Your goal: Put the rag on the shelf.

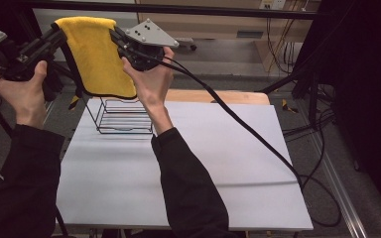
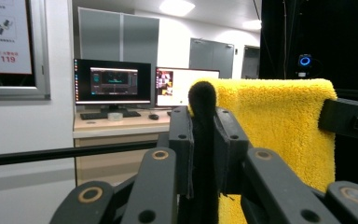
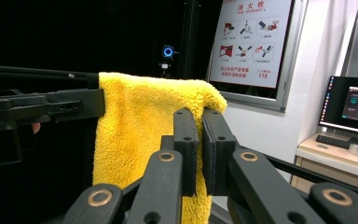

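At upper left of the frame, the left claw (image 1: 59, 33) and right claw (image 1: 116, 37), each clenched on a corner, stretch a fluffy yellow microfibre cloth (image 1: 96, 54) above the black wire rack (image 1: 124, 117) on the white desk (image 1: 203, 168), draping apparently not yet done.
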{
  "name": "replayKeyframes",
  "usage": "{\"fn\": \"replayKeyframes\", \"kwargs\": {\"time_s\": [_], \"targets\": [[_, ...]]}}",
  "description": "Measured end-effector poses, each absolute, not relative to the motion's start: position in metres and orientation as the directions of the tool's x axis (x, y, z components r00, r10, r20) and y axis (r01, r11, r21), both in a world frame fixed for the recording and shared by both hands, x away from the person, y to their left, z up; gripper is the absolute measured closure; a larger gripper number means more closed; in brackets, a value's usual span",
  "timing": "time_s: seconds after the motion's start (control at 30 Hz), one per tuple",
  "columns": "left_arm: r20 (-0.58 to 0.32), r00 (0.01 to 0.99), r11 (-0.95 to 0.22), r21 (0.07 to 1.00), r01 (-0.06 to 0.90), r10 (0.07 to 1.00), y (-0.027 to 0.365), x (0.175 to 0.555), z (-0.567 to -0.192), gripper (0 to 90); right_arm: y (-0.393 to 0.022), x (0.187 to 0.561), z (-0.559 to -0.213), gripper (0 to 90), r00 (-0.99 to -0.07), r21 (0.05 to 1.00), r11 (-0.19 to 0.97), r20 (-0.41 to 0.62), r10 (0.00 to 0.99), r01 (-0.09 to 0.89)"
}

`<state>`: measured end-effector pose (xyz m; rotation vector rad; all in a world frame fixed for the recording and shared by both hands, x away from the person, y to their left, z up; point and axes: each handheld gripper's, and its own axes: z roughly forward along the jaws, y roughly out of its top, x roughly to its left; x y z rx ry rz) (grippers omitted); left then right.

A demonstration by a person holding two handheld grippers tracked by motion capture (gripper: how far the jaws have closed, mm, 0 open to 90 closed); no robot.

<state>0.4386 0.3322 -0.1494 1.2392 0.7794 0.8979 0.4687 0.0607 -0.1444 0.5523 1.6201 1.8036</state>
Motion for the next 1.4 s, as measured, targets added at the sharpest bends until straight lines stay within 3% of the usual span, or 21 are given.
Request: {"fn": "replayKeyframes", "kwargs": {"time_s": [0.8, 0.97, 1.4], "targets": [[-0.04, 0.426, 0.111, 0.983, -0.143, 0.904, 0.338, 0.481, -0.129, 78.9, 0.07, 0.506, -0.124, 85.7, -0.677, 0.978, -0.041, -0.111, 0.728, -0.205], [-0.011, 0.407, 0.081, 0.985, -0.155, 0.913, 0.336, 0.49, -0.122, 78.8, 0.072, 0.514, -0.12, 85.7, -0.675, 0.977, -0.048, -0.107, 0.73, -0.206], [-0.013, 0.398, 0.063, 0.992, -0.112, 0.917, 0.336, 0.519, -0.139, 78.8, 0.073, 0.543, -0.133, 85.7, -0.666, 0.982, -0.004, -0.127, 0.735, -0.191]]}}
